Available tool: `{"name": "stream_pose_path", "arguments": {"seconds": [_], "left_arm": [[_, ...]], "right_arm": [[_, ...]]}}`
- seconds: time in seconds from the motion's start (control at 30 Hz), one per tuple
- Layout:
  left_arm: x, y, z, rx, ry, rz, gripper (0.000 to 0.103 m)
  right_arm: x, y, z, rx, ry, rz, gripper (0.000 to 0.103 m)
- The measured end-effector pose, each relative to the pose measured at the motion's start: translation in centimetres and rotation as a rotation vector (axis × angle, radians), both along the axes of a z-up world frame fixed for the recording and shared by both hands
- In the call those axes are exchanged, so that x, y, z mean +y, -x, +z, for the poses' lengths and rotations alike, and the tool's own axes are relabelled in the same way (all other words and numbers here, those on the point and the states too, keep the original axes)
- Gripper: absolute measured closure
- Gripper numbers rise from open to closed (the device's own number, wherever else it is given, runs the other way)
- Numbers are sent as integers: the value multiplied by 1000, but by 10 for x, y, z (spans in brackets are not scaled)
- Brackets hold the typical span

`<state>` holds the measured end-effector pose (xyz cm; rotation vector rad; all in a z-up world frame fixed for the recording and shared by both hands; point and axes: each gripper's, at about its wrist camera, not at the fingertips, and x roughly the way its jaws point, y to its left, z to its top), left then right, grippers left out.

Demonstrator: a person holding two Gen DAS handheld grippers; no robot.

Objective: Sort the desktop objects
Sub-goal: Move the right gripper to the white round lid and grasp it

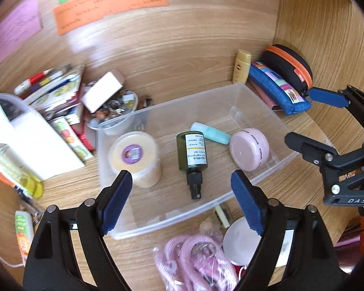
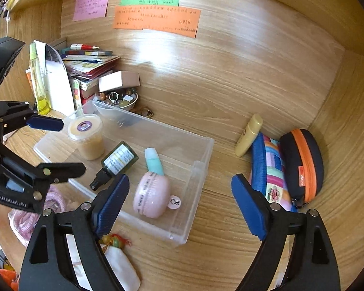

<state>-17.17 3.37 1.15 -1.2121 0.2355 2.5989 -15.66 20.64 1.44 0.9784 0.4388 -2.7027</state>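
Wooden desk; wood-panel walls.

I take the clear plastic rectangular bin as my mark. Beyond its far wall the wooden tabletop lies bare to the back panel. On its left, a stack of books and cards and a bowl of beads crowd close. To its right, open wood, then a yellow tube, blue patchwork pouch and black orange-zipped case.
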Motion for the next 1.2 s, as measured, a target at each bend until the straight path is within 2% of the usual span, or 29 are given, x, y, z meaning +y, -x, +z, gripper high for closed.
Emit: {"name": "stream_pose_path", "arguments": {"seconds": [0.03, 0.07, 0.2, 0.57, 0.83, 1.2], "left_arm": [[-3, -4, 2, 11, 1, 10, 8], [-6, -10, 4, 29, 0, 21, 7], [-14, -26, 12, 62, -5, 39, 7], [-39, -68, 16, 114, 14, 126, 6], [-53, -89, 7, 118, -1, 159, 4], [-69, -96, -18, 51, -19, 195, 4]], "right_arm": [[0, -3, 2, 3, 1, 1, 17], [0, -7, 3, 6, 2, 2, 16], [-3, -21, 6, 22, -10, 4, 13], [-5, -54, 7, 30, 0, -5, 12], [-7, -74, -4, 4, 10, 10, 12], [-33, -83, -42, -93, 26, 99, 11]]}}
